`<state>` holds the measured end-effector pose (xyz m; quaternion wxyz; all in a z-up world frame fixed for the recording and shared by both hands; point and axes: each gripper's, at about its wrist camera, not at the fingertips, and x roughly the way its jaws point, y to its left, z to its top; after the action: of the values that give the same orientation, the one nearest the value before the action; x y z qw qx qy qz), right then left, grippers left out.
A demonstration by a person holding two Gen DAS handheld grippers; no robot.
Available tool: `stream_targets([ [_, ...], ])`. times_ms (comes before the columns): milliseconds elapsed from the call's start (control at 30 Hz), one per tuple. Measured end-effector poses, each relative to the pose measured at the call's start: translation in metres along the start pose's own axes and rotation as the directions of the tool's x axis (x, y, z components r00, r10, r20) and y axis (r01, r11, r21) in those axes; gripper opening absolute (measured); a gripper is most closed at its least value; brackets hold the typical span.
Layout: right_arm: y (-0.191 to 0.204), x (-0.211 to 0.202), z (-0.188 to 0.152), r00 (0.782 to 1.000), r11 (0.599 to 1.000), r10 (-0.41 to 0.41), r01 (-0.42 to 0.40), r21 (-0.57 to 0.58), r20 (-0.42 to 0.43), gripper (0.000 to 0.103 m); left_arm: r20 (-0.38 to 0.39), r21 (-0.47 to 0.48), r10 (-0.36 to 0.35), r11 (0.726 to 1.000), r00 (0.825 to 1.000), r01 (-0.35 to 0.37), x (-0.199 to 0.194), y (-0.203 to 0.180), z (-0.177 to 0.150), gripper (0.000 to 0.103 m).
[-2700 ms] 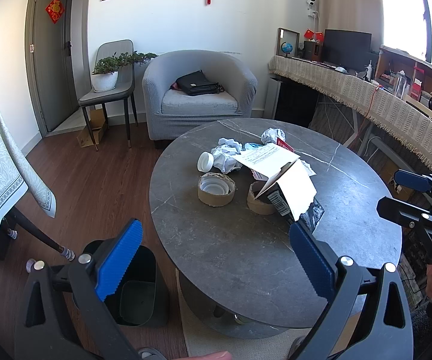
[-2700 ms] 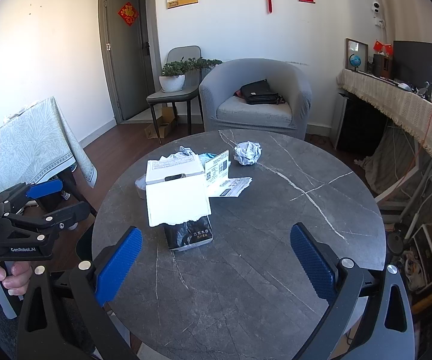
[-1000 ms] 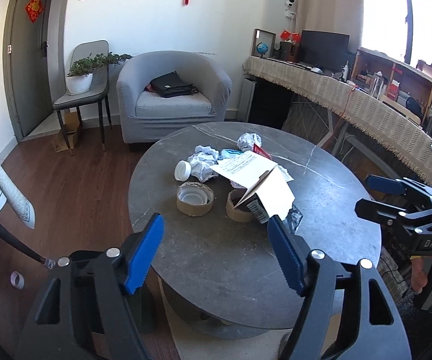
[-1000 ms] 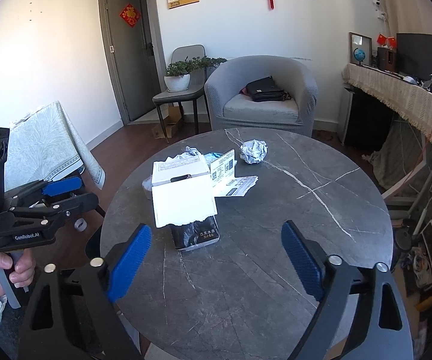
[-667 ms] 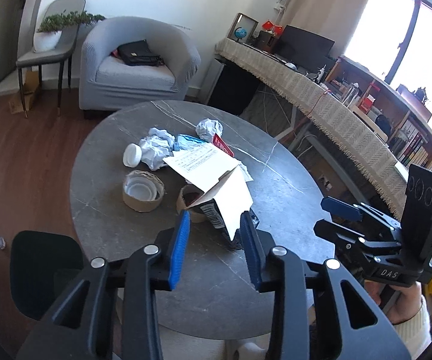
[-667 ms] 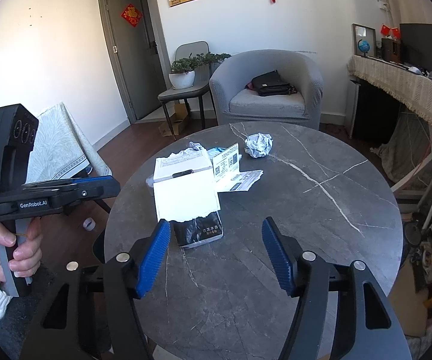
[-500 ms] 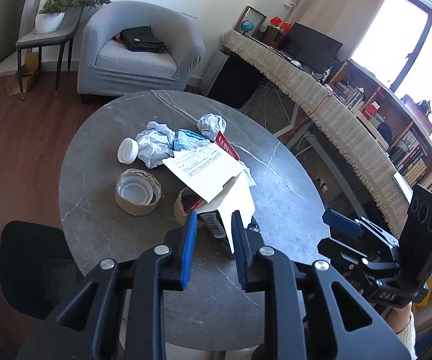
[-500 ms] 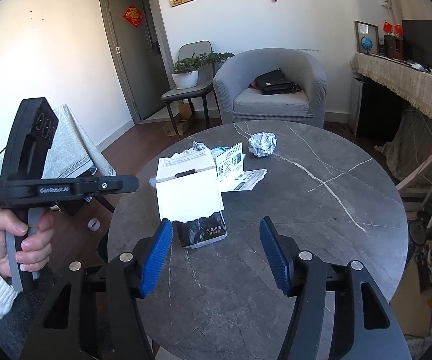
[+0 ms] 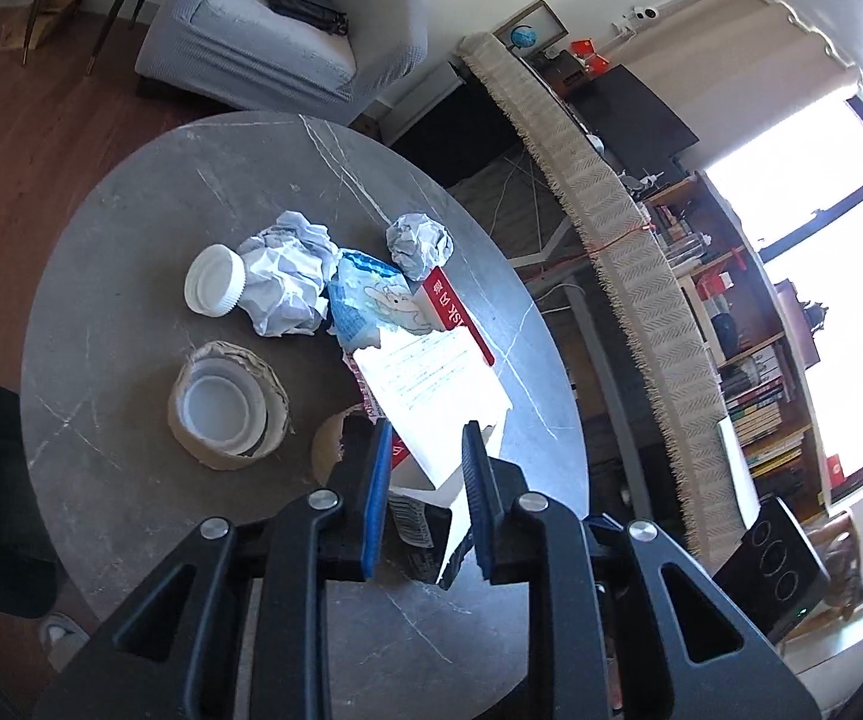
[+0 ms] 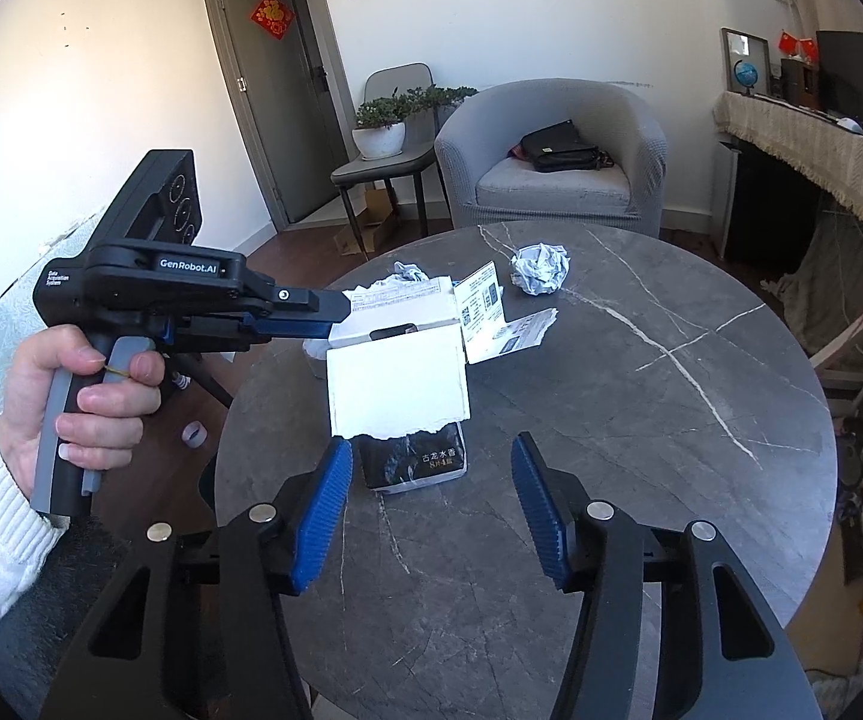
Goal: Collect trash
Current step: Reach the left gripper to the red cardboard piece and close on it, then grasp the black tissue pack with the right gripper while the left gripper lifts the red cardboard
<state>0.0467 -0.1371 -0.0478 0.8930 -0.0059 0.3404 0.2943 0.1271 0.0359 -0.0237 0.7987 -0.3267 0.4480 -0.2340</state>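
Swung in and rolled over the box [image 9: 431,384] mid-surface [image 9: 131,468], left hand-held gripper [image 9: 425,474] narrowed, straddling its torn flap, not yet pinching. Right hand-held gripper [image 10: 431,504], jaws just closing, spread and empty just near of it. Best pinched squarely on the flap before lifting.

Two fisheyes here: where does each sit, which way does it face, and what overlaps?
Left wrist: on the left tool, tilted steeply down over the round table; own blue pads narrow, straddling the torn white box.
Right wrist: on the right tool, facing across the table toward the armchair; shows the hand holding the left tool.
Shared: table, box, crumpled paper ball.
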Motion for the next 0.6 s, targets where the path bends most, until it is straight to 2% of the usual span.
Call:
stream_targets([
  [133,0.001,0.003,-0.001,1.000,1.000,-0.004,0.004,0.002,-0.010,0.056,-0.010,-0.054,-0.066,0.996,0.998,0.066,0.001,0.006,0.000,0.024],
  [200,0.001,0.006,-0.002,1.000,1.000,-0.007,0.007,0.003,-0.014,0.056,-0.014,-0.035,-0.022,0.999,1.000,0.021,0.003,0.007,0.000,0.024],
  [233,0.001,0.007,-0.002,1.000,1.000,-0.006,0.006,0.004,-0.016,0.056,-0.015,-0.046,-0.023,0.999,1.000,0.022,0.005,0.011,-0.001,0.023],
  [300,0.001,0.007,-0.003,1.000,1.000,-0.007,0.007,0.005,-0.020,0.056,-0.019,-0.065,-0.048,0.997,0.999,0.046,0.007,0.015,0.000,0.016],
  [433,0.000,0.009,-0.002,1.000,1.000,-0.006,0.006,0.007,-0.031,0.052,0.011,-0.075,-0.083,0.994,0.997,0.083,0.004,0.012,0.003,0.007],
  [600,0.003,0.014,-0.002,0.999,1.000,0.000,0.000,0.005,-0.038,0.051,0.050,-0.016,-0.097,0.995,0.994,0.098,-0.011,-0.005,0.003,0.000],
])
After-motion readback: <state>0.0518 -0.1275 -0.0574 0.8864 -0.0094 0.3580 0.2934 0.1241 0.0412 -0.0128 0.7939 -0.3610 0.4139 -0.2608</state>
